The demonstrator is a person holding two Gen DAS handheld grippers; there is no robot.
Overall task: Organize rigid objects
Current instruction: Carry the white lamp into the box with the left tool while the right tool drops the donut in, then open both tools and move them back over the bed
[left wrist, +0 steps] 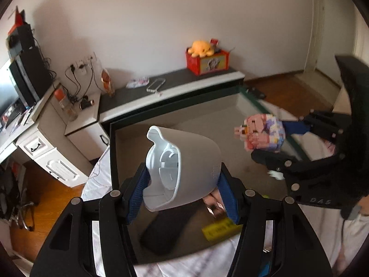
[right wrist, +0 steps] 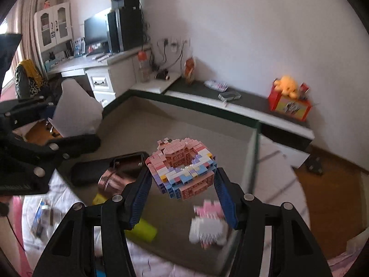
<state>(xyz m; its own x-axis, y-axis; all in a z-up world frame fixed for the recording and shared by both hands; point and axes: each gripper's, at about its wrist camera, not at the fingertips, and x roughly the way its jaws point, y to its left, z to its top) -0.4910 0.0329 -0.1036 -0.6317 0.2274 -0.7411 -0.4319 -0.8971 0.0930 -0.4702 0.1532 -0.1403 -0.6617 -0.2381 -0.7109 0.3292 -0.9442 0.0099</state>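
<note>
My left gripper (left wrist: pixel 182 175) is shut on a white plastic jug-shaped shell (left wrist: pixel 196 159), with a blue pad pressed on each side, and holds it in the air. My right gripper (right wrist: pixel 182 175) is shut on a pink, purple and white building-block model (right wrist: pixel 182 164), also lifted. Each view shows the other hand: the right gripper (left wrist: pixel 269 140) with the block model (left wrist: pixel 263 133) at the right, and the left gripper (right wrist: pixel 71 124) with the white shell (right wrist: pixel 76 110) at the left. Both hang above a grey glass-edged board (right wrist: pixel 207 133).
On the board lie a black case (right wrist: pixel 92 170), a copper-coloured cylinder (right wrist: pixel 110 180), a yellow block (right wrist: pixel 143 230) and a pink and white block figure (right wrist: pixel 207 226). White bedding surrounds it. Behind runs a dark ledge (left wrist: pixel 173 85) with a red toy box (left wrist: pixel 207 63).
</note>
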